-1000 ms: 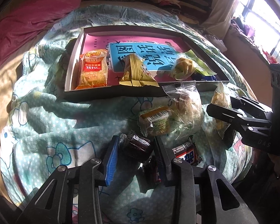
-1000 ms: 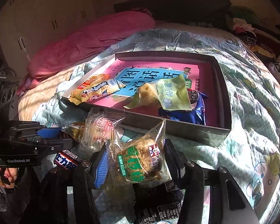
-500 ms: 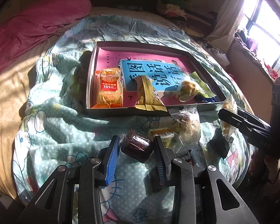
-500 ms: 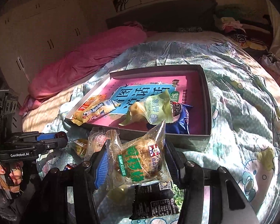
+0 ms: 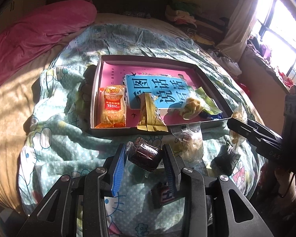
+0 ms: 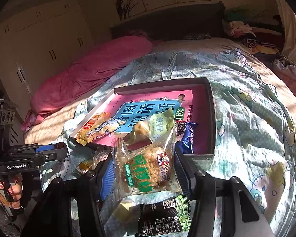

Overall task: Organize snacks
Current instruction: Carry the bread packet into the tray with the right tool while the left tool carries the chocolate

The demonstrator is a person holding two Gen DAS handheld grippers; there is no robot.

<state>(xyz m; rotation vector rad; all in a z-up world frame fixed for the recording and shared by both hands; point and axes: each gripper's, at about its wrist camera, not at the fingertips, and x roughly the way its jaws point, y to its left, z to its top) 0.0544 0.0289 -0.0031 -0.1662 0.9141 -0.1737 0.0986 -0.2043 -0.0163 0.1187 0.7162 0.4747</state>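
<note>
Dark cake (image 5: 145, 156): small wrapped block, held between the jaws of the left gripper (image 5: 146, 165), lifted clear of the quilt (image 5: 69, 150). Its long axis runs roughly across the jaws, tilted down to the right.

Floss bun (image 6: 148, 169): clear packet with green print, pinched at its sides by the right gripper (image 6: 146, 170), packet upright, top seal pointing toward the box (image 6: 212, 118).

Key relation: the box lies straight ahead of both grippers, beyond the near wall (image 5: 128, 131). From the left gripper the open floor is ahead and slightly left, between the orange pack (image 5: 113, 106) and the yellow pack (image 5: 150, 114), which overhangs the near wall. From the right gripper the near right corner is closest; the blue packet (image 6: 187, 136) and green wrapper (image 6: 159, 124) already sit there.

Judgement: both loads face a forward carry over the near wall, then a release. Right is nearer its corner; left has more free floor.

Pose: both grippers level to slightly nose-down, side by side, the right gripper (image 5: 252, 136) visible at the left camera's right edge, well apart from the cake.

Loose on the bed: clear bag (image 5: 189, 142), black pack (image 6: 165, 215).
</note>
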